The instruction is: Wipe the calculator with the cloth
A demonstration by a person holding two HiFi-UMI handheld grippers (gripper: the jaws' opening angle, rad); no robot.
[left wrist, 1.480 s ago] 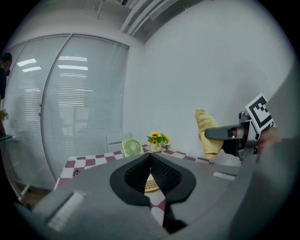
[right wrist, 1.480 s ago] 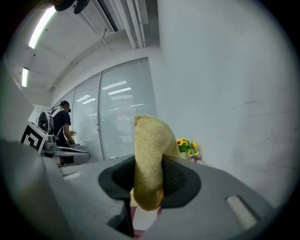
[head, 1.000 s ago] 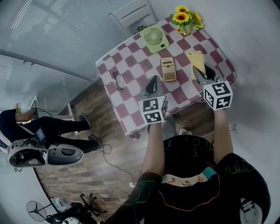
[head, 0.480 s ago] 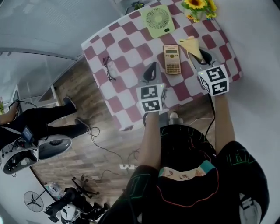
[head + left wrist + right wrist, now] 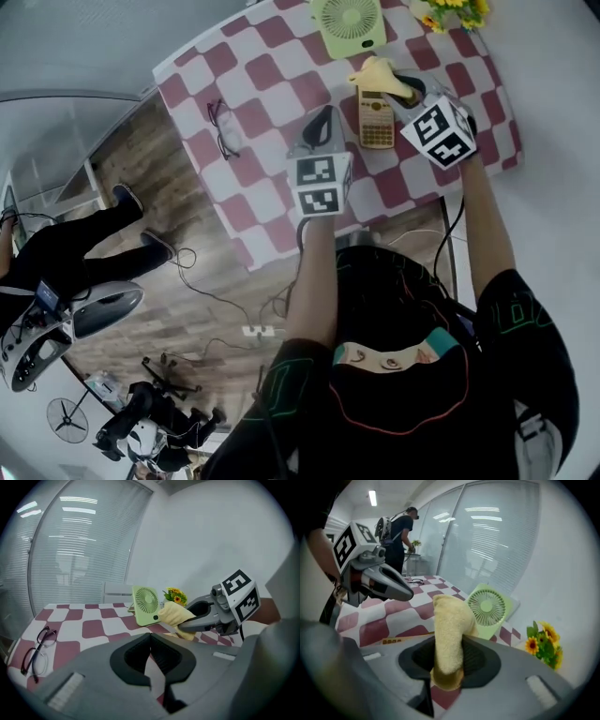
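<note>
An orange calculator (image 5: 378,120) lies flat on the red-and-white checked table (image 5: 253,56); only its near edge (image 5: 396,641) shows in the right gripper view. My right gripper (image 5: 405,91) is shut on a yellow cloth (image 5: 380,75), which hangs over the calculator's far end. The cloth (image 5: 450,634) sticks up between the jaws. My left gripper (image 5: 323,117) hovers just left of the calculator, shut with nothing in it (image 5: 150,637). From the left gripper view I see the right gripper (image 5: 211,613) and the cloth (image 5: 176,616).
A green desk fan (image 5: 349,21) and a pot of sunflowers (image 5: 450,7) stand behind the calculator. Glasses (image 5: 221,127) lie at the table's left. A person (image 5: 396,536) stands farther back in the room. Cables and equipment lie on the floor (image 5: 187,281).
My right gripper has lifted the cloth off the table right of the calculator and carried it left over the calculator's far end. The left gripper stays beside the calculator.
</note>
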